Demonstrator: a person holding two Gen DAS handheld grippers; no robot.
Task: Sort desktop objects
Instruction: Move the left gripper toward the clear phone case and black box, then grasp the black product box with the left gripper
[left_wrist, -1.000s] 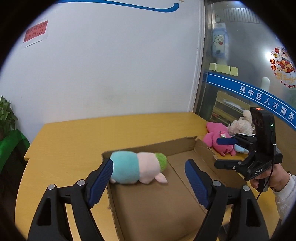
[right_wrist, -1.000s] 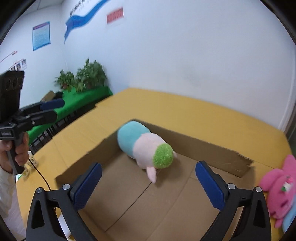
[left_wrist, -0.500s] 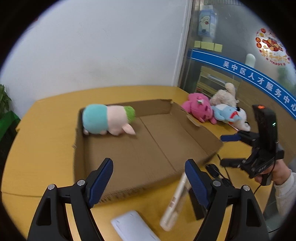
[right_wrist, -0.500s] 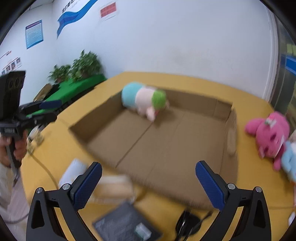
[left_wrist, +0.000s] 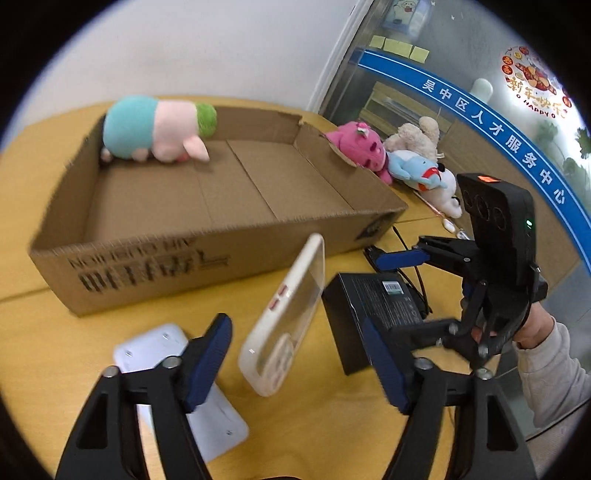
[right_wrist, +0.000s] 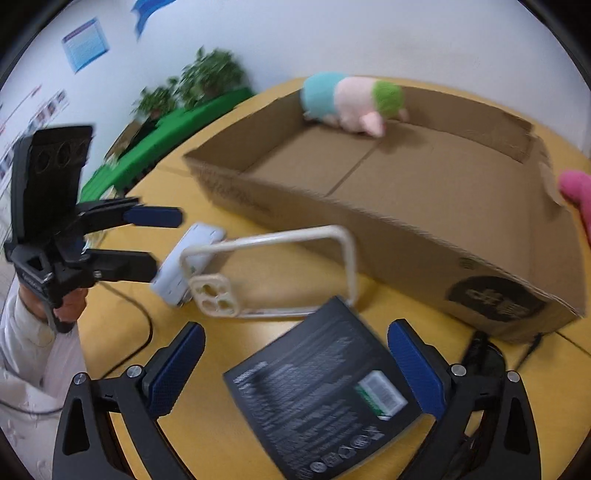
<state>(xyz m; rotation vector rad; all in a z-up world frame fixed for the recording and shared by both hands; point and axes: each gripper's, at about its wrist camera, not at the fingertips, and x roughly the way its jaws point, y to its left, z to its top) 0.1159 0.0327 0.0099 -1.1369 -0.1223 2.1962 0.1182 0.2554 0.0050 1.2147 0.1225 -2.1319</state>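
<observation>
A shallow cardboard box (left_wrist: 207, 254) (right_wrist: 406, 236) lies on the yellow table, with a teal, pink and green plush (left_wrist: 155, 127) (right_wrist: 351, 98) in its far corner. In front of it lie a clear cream phone case (left_wrist: 286, 317) (right_wrist: 273, 273), a black box (left_wrist: 376, 302) (right_wrist: 325, 391) and a white power strip (left_wrist: 177, 384) (right_wrist: 192, 262). My left gripper (left_wrist: 295, 369) is open and empty above the phone case. My right gripper (right_wrist: 295, 369) is open and empty above the black box.
A pink plush (left_wrist: 360, 146) (right_wrist: 576, 195), a beige plush (left_wrist: 413, 138) and a blue and white plush (left_wrist: 424, 175) lie right of the cardboard box. A black cable (right_wrist: 491, 354) runs by the box's near right corner. Potted plants (right_wrist: 192, 81) stand beyond the table.
Both grippers have pulled back from over the cardboard box toward the table's near side. The phone case, black box and power strip have come into view below them. Both stay open.
</observation>
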